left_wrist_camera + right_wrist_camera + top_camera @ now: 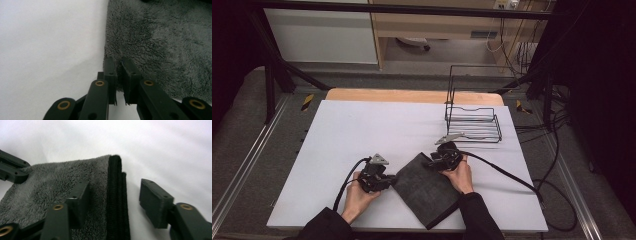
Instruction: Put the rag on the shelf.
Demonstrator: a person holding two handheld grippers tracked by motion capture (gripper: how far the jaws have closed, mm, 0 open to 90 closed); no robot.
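Note:
A dark grey fleecy towel [427,192], folded, lies on the white table [362,125] near the front edge, turned like a diamond. My left gripper [391,181] is at its left corner. In the left gripper view the jaws [118,62] stand nearly together and pinch the towel [162,42] at its edge. My right gripper [432,162] sits at the towel's upper corner. In the right gripper view it [115,187] is open and straddles the stitched hem of the towel [62,177], one pad over the fleece and the other over bare table. The left gripper [12,170] shows at that view's left edge.
A black wire rack [473,122] stands at the back right of the table. A black cable [512,175] trails from the right gripper across the table's right side to the floor. Another cable [346,182] loops by the left hand.

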